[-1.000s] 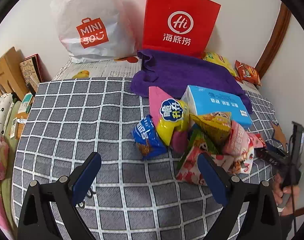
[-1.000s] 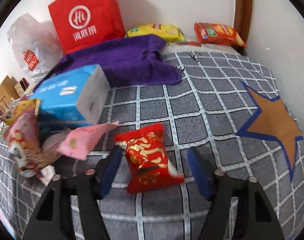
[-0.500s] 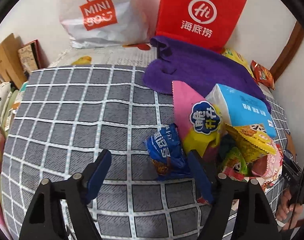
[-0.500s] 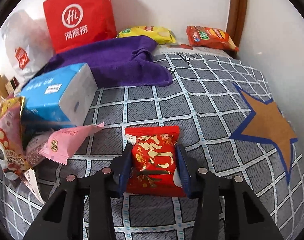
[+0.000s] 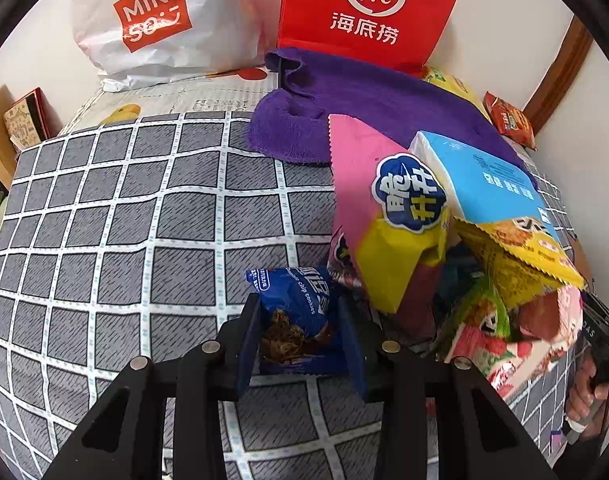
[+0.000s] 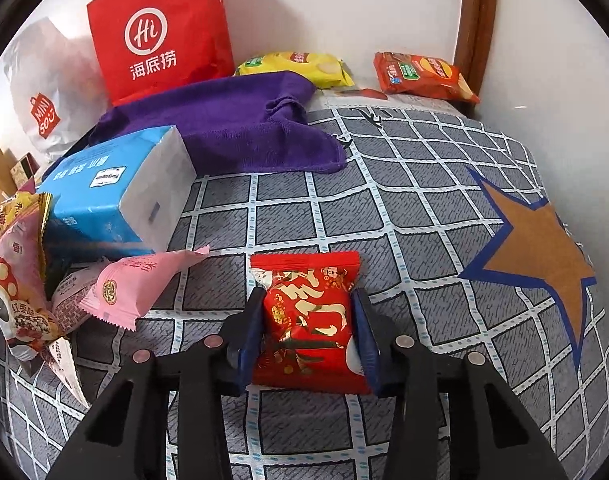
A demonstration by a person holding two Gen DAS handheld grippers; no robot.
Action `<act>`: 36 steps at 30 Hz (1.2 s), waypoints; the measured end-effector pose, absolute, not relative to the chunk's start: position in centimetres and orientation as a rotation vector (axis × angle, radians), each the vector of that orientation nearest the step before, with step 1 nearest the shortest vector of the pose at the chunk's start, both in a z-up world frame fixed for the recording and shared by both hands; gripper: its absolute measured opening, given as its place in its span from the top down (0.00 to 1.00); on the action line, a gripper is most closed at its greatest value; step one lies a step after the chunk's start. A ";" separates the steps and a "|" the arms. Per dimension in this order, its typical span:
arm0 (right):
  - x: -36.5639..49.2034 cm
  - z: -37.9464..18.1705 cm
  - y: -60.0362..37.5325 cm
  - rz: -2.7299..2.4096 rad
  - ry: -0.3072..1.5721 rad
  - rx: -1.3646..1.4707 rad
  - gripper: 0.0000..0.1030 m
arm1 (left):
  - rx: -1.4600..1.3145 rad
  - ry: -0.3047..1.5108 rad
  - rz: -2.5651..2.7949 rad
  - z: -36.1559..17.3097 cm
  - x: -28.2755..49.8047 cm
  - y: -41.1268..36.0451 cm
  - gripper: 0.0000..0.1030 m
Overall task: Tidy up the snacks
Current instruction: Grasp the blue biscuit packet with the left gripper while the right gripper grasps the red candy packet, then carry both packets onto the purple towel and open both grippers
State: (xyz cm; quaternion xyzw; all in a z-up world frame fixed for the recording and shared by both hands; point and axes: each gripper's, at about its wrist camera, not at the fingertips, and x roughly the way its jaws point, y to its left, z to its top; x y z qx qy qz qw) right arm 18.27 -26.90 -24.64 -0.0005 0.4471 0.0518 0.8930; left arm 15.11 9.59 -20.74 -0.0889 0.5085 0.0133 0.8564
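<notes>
My left gripper (image 5: pixel 300 312) is shut on a blue chocolate chip cookie packet (image 5: pixel 294 300) at the left edge of a pile of snacks. The pile holds a pink and yellow bag (image 5: pixel 384 216), a yellow bag (image 5: pixel 520 256) and a green and red bag (image 5: pixel 484 328). My right gripper (image 6: pixel 306 312) is shut on a red snack packet (image 6: pixel 310 316) on the grey checked cover (image 6: pixel 384 208). A pink packet (image 6: pixel 136 280) lies to its left.
A blue tissue pack (image 6: pixel 112 188) sits by the pile. A purple towel (image 6: pixel 232 124), a red paper bag (image 6: pixel 160 28) and a white plastic bag (image 5: pixel 160 24) stand at the back. Yellow (image 6: pixel 296 66) and orange (image 6: pixel 420 76) chip bags lie by the wall.
Both grippers have moved forward and closed. The left one closed on the blue cookie packet. The right one closed on the red packet, which turned straight between the fingers.
</notes>
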 end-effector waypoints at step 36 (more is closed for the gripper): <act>13.1 -8.8 -22.1 0.212 0.761 0.052 0.60 | -0.115 0.878 -0.177 -6.9 13.4 2.9 0.65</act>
